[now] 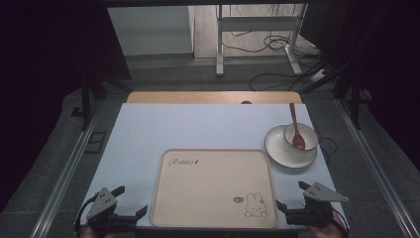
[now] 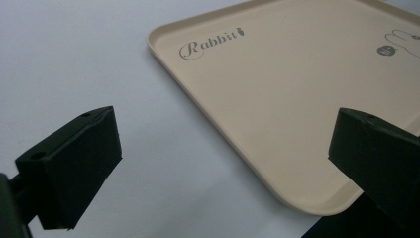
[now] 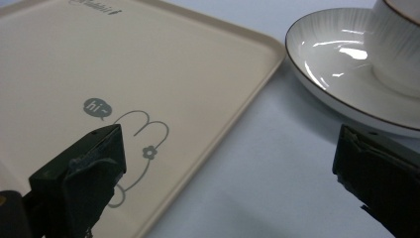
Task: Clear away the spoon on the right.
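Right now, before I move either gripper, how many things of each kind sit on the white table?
Beige rectangular tray with rabbit print: 1
White ribbed saucer: 1
White ribbed cup: 1
Brown wooden spoon: 1
Total: 4

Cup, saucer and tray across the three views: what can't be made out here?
- Cup: right gripper view's top and right edges cut it off; its rim barely shows.
- Spoon: in the high view its bowl sits inside the cup; whether the cup holds liquid is too small to tell.
- Tray: its rabbit drawing is cut by the left gripper view's right edge.
- Person's hands: cut by the high view's bottom edge.
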The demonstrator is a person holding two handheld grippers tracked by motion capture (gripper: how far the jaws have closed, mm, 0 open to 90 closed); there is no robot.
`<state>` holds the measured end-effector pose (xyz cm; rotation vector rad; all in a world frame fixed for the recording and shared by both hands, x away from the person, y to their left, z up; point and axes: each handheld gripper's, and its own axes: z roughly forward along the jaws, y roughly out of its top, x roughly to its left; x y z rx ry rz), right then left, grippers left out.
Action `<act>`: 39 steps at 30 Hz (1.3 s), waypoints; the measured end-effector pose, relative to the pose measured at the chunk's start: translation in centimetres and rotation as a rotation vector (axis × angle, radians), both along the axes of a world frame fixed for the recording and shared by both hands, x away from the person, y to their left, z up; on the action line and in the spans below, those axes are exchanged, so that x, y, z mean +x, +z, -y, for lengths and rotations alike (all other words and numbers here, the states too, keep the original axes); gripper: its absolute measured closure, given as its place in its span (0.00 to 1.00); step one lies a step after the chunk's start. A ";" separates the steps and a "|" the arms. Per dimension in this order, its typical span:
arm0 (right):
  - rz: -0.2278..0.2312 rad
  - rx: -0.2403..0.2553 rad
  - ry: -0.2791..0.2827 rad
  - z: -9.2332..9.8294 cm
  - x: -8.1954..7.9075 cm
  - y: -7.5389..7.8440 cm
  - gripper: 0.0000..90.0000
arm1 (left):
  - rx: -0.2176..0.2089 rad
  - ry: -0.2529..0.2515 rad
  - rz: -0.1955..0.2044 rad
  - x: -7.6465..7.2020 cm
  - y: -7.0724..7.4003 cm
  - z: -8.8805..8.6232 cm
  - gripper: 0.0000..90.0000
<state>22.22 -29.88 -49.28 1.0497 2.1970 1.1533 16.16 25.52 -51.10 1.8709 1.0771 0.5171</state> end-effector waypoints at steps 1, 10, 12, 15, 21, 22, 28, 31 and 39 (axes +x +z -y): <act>0.012 -0.009 -0.001 0.0 0.0 0.0 0.00 | 0.000 -0.002 0.002 0.0 0.0 0.0 0.00; 0.005 -0.036 -0.022 -0.2 0.2 -0.2 0.00 | 0.006 -0.011 0.008 -0.1 0.0 0.1 0.00; 0.004 -0.043 -0.025 -0.2 0.2 -0.3 0.00 | 0.008 -0.011 0.010 -0.1 0.0 0.1 0.00; 0.001 -0.042 -0.029 -0.3 0.2 -0.3 0.00 | 0.004 -0.010 0.014 -0.1 0.0 0.0 0.00; -0.002 -0.042 -0.040 -0.4 0.2 -0.4 0.00 | 0.000 -0.023 0.016 -0.2 0.1 0.0 0.00; -0.005 -0.045 -0.042 -0.4 0.2 -0.4 0.00 | 0.000 -0.025 0.017 -0.2 0.1 0.0 0.00; 0.012 -0.053 -0.039 -0.6 0.2 -0.2 0.00 | -0.002 -0.026 0.021 -0.3 0.1 0.0 0.00; 0.021 -0.061 -0.031 -0.7 0.2 -0.1 0.00 | -0.001 -0.029 0.024 -0.3 0.1 0.0 0.00; 0.045 -0.074 -0.034 -0.9 0.6 0.3 0.00 | 0.006 -0.048 0.023 -0.3 0.1 0.1 0.00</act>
